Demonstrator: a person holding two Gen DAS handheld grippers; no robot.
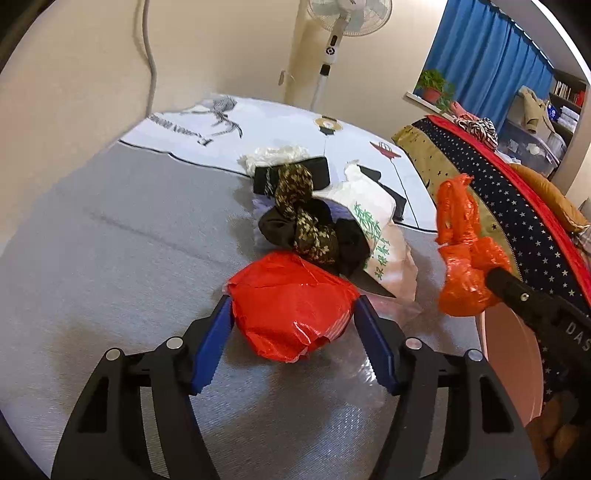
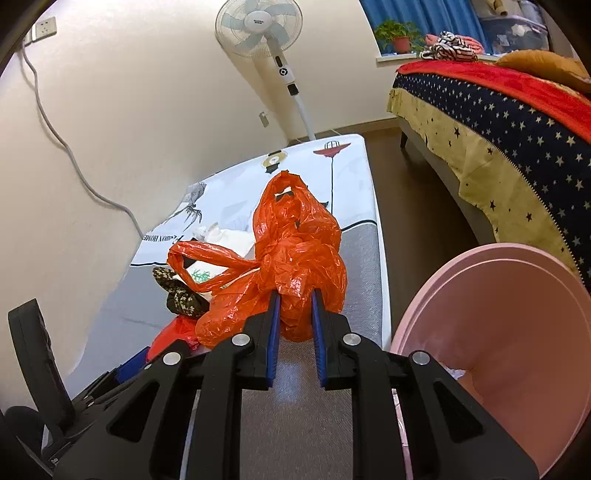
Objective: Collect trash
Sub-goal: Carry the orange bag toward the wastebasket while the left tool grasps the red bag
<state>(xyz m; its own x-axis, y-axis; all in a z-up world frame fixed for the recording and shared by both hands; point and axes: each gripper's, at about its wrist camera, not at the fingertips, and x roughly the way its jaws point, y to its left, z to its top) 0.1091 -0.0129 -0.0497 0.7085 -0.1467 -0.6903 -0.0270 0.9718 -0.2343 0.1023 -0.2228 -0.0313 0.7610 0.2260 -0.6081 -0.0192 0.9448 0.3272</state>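
A crumpled red plastic bag (image 1: 295, 321) lies on the grey mattress (image 1: 110, 258). My left gripper (image 1: 293, 314) straddles it, and both blue pads touch its sides. My right gripper (image 2: 295, 299) is shut on an orange plastic bag (image 2: 295, 251), which hangs bunched above the mattress edge with its handles loose. In the left wrist view that orange bag (image 1: 461, 258) is off to the right on the right gripper (image 1: 491, 284). A pink bin (image 2: 498, 332) stands open on the floor just right of the orange bag.
Behind the red bag lies a pile: a camouflage cloth (image 1: 303, 214), black cloths and a white bag with green print (image 1: 376, 236). A bed with a starred cover (image 2: 498, 129) is at the right, across a strip of dark floor. A standing fan (image 2: 258, 29) is by the wall.
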